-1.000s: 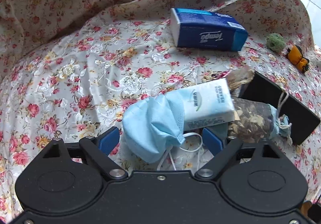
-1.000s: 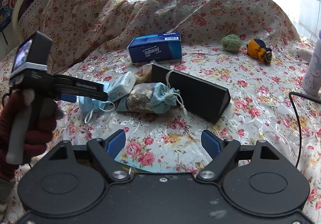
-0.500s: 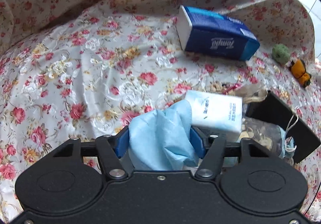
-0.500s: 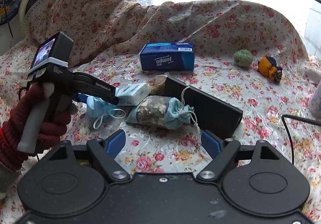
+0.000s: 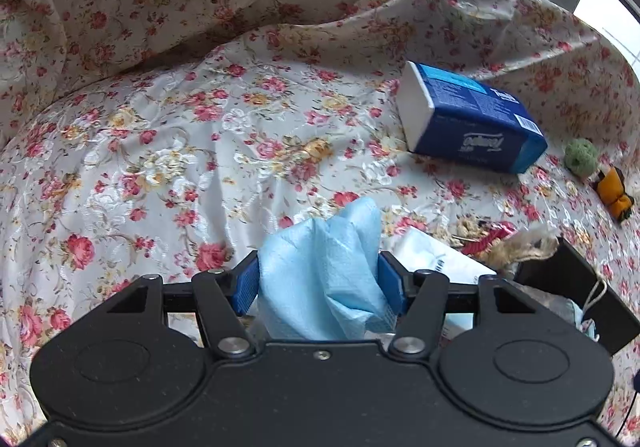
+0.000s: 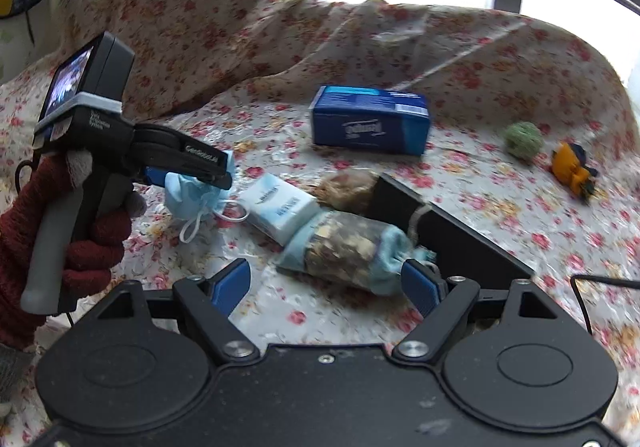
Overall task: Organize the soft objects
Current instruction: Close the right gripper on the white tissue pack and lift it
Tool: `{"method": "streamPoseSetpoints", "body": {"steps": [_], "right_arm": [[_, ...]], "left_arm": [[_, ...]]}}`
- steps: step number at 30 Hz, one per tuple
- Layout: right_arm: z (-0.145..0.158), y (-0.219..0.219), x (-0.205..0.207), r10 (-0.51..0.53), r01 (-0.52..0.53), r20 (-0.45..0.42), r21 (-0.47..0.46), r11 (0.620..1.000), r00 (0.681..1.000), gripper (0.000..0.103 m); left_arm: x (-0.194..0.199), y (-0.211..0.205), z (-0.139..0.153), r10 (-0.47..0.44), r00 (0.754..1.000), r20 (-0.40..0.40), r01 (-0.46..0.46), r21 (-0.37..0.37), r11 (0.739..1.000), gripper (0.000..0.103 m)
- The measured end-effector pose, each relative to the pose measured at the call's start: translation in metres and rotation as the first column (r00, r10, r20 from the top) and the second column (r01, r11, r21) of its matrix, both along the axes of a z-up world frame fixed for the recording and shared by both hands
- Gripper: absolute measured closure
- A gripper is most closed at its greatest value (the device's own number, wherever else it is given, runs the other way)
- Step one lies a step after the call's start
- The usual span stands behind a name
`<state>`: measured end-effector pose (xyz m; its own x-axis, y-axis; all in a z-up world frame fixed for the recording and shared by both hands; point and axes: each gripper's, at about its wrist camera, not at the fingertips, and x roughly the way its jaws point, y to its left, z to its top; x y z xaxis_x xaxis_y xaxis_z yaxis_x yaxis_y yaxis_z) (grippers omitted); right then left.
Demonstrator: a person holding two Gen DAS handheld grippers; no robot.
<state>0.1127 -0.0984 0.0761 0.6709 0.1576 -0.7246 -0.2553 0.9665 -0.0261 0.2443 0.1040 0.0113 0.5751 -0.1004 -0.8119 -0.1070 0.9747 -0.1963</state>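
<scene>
Two claws in play. Left claw (image 5: 318,283) is clamped on the blue face mask (image 5: 324,271): both blue pads press into the bunched fabric, jaws narrow, having just closed on it. From the right wrist view the mask hangs below the left claw's tips with its white ear loops dangling toward the flowered cloth (image 5: 168,151); whether it is fully clear of the cloth I cannot tell.

Right claw (image 6: 326,287) stands wide and holds nothing. The drawstring pouch (image 6: 348,251) lies just ahead of it, its gathered blue end beside the right-hand pad, not gripped.

Other things, relative to the left claw: small white tissue pack (image 6: 280,209) just to its right, touching the pouch; black box (image 6: 448,243) further right, behind the pouch; blue tissue box (image 5: 468,123) well ahead and to the right; green ball (image 5: 581,153) and orange toy (image 5: 614,195) far right, near each other.

Step in hand, as I judge it: the mask pickup is made and the carry comes next. Destination is not evident; the black box is a likely candidate.

Next move calls for lifting until the ear loops clear the tissue pack, since they could snag and drag it. Right claw needs to centre on the pouch's middle before closing; the loose filling may shift.
</scene>
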Motion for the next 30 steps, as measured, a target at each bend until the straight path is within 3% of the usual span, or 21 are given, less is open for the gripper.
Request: {"method": "streamPoseSetpoints", "body": {"steps": [7, 12, 15, 25, 30], "right_arm": [[-0.008, 0.028, 0.038, 0.061, -0.059, -0.060, 0.040, 0.997, 0.996, 0.021], [-0.016, 0.044, 0.068, 0.065, -0.051, -0.124, 0.111, 0.993, 0.990, 0.021], [-0.022, 0.052, 0.083, 0.047, -0.032, -0.127, 0.122, 0.992, 0.991, 0.021], [-0.055, 0.082, 0.120, 0.001, 0.007, -0.174, 0.046, 0.999, 0.985, 0.020], [-0.071, 0.089, 0.132, -0.032, 0.033, -0.166, 0.006, 0.999, 0.986, 0.014]], "left_arm": [[0.001, 0.017, 0.010, 0.076, 0.996, 0.040, -0.077, 0.028, 0.997, 0.046], [0.001, 0.025, 0.017, 0.119, 0.990, 0.078, -0.125, 0.072, 0.990, 0.046], [0.001, 0.030, 0.019, 0.128, 0.988, 0.085, -0.133, 0.060, 0.989, 0.046], [0.000, 0.044, 0.021, 0.174, 0.982, 0.080, -0.176, 0.023, 0.984, 0.046], [0.001, 0.044, 0.020, 0.166, 0.983, 0.078, -0.168, 0.023, 0.986, 0.046]]}}
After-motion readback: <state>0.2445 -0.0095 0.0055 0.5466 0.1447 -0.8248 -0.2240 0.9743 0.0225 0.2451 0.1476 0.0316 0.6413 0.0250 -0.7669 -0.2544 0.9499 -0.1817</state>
